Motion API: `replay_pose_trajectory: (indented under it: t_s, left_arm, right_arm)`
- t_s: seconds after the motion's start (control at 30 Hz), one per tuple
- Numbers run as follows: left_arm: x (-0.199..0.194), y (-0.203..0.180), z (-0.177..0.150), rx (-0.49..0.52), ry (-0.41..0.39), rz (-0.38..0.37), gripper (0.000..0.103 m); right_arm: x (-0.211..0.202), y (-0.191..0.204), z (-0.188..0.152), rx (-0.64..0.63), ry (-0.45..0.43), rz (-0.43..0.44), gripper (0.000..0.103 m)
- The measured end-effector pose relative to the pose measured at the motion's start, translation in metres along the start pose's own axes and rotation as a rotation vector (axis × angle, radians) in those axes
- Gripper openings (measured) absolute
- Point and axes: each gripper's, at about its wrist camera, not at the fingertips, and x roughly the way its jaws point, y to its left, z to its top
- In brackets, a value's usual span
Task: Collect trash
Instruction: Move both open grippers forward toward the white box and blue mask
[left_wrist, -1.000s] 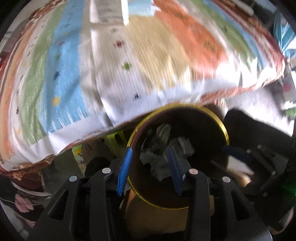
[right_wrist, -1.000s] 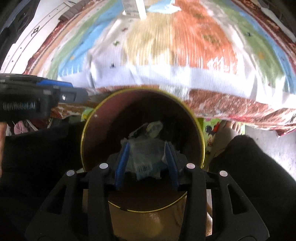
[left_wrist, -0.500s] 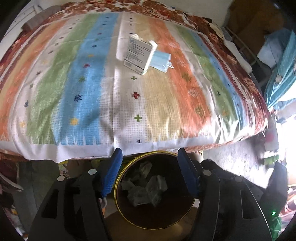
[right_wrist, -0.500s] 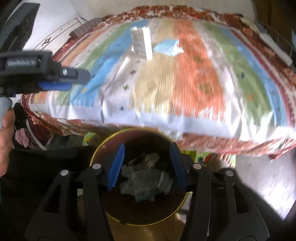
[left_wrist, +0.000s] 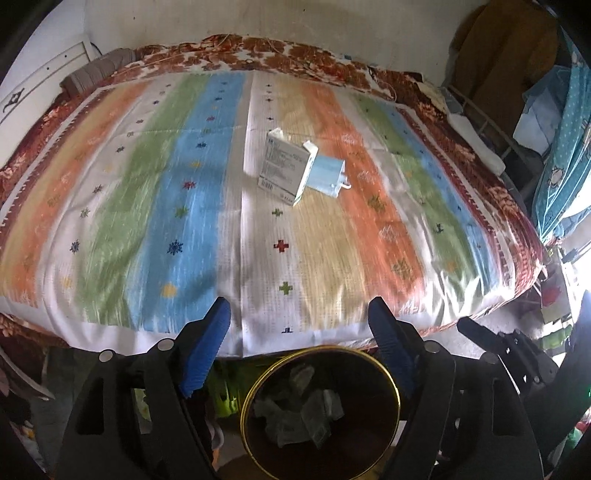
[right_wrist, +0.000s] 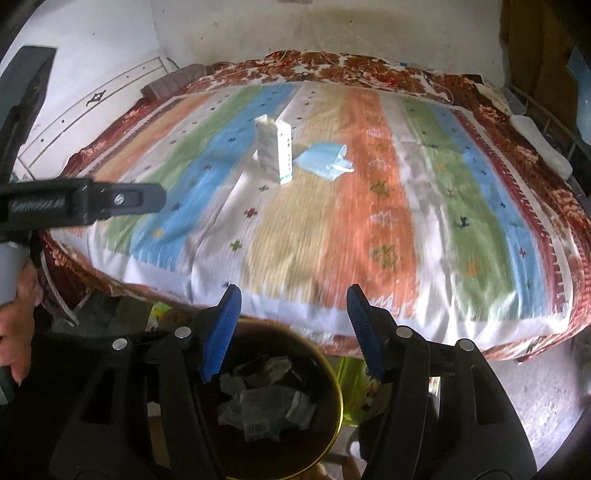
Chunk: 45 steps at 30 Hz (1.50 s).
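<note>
**Two pieces of trash left on the bed as both claws hang empty over the bin**

Nearest the onlooker, a round bin with a gold rim (left_wrist: 320, 411) stands on the floor against the foot of the bed, crumpled wrappers and paper (right_wrist: 264, 402) heaped in its bottom. Just above the bin the left gripper (left_wrist: 299, 345) and the right gripper (right_wrist: 293, 332) are side by side, each one's jaws having just been opening, now spread wide with nothing between the blue pads. A hand (right_wrist: 14, 325) on the left tool's handle shows at the edge of the right wrist view.

Beyond the bin stretches the striped bedcover (left_wrist: 184, 206), and well up it, far from the bin and near the middle of the bed, lie the two remaining items: a white carton (left_wrist: 286, 171) and, touching its far-right side, a pale blue face mask (left_wrist: 328, 177) with a white ear loop trailing.

The carton looks light and thin-walled, likely empty; a claw should probably close across its narrow faces, gently, since hard pressure would crush it. The mask appears soft and limp, so it would fold and droop when lifted; pinching the bunched middle of the cloth seems safer than catching the thin loop. The bedding beneath is yielding, so a low approach risks snagging fabric.
</note>
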Motion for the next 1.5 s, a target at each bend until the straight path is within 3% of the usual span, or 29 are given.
replay_pose_trajectory:
  t_s: [0.23, 0.37, 0.8, 1.07, 1.37, 1.5]
  left_arm:
    - [-0.003, 0.001, 0.009, -0.011, -0.042, 0.01, 0.08]
    - [-0.002, 0.009, 0.017, -0.069, -0.051, -0.008, 0.083]
    - [0.022, 0.03, 0.042, -0.197, -0.055, -0.003, 0.084]
    - [0.051, 0.034, 0.063, -0.188, -0.063, 0.064, 0.085]
    - [0.074, 0.037, 0.085, -0.255, -0.083, -0.008, 0.097]
    - [0.083, 0.034, 0.093, -0.258, -0.084, -0.021, 0.097]
  right_arm:
    - [0.003, -0.011, 0.023, -0.012, -0.043, -0.009, 0.057]
    - [0.008, -0.019, 0.034, 0.003, -0.058, 0.004, 0.063]
    - [0.033, -0.031, 0.065, -0.003, -0.098, 0.001, 0.068]
    - [0.062, -0.05, 0.084, 0.035, -0.103, -0.004, 0.074]
    - [0.102, -0.071, 0.105, 0.109, -0.082, 0.055, 0.094]
    - [0.122, -0.081, 0.115, 0.139, -0.065, 0.065, 0.094]
